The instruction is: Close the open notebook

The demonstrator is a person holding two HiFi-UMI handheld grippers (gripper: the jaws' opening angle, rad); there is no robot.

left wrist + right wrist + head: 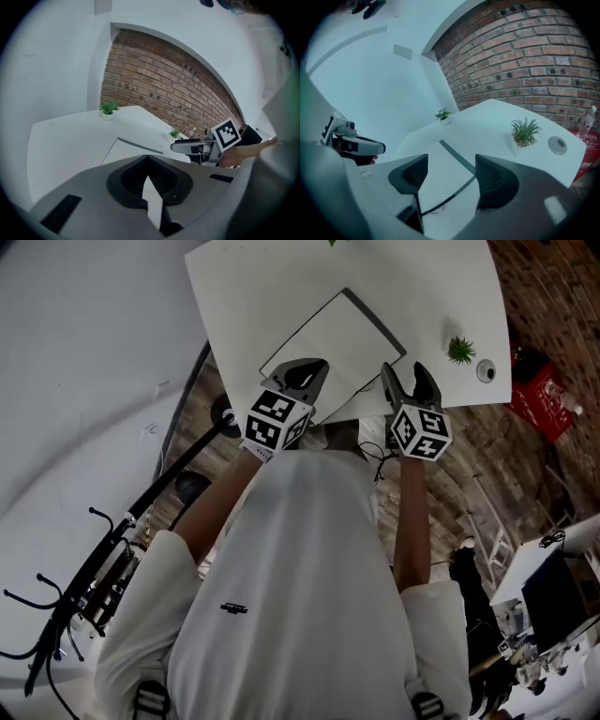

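Notebook (333, 343) is lying open and flat on the white tabletop (244, 282), close to the edge nearest the person. Both tongs sit side by side over its near end. Left tongs (305, 373) are pinched together with nothing in them. Right tongs (409, 381) are spread wide and empty. There's a little plant (460, 350) off to the right.

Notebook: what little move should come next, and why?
Probably ease the right hand-held gripper down toward the notebook's near edge. Its jaws stand apart with nothing gripped, and the white page with its dark border lies straight ahead of them.
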